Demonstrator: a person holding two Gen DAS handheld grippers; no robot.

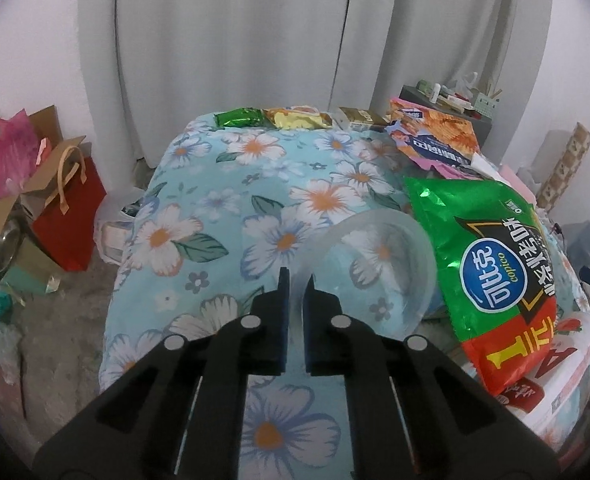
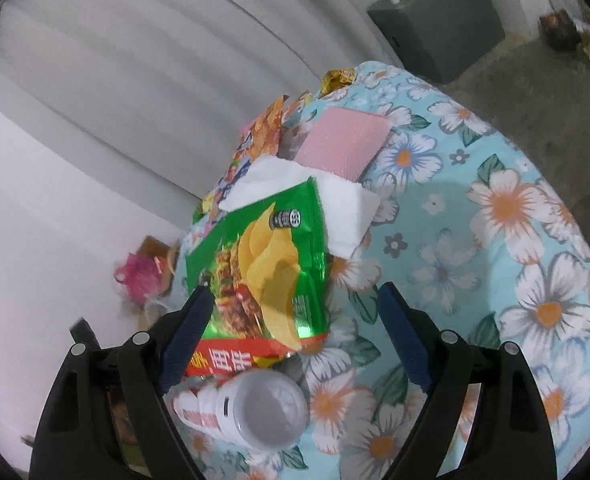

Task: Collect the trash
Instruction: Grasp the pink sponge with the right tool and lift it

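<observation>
Dim, flat indoor light, soft focus, fisheye-bent edges, dark corners

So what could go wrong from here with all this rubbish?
1. The left gripper appears to pinch only the thin rim of the clear plastic cup; it could slip or buckle when lifted.
2. The green chip bag overlaps the cup's far side, so lifting the cup may drag the bag along.
3. The white bottle lies on its side under the open right gripper; a nudge might roll it.
</observation>
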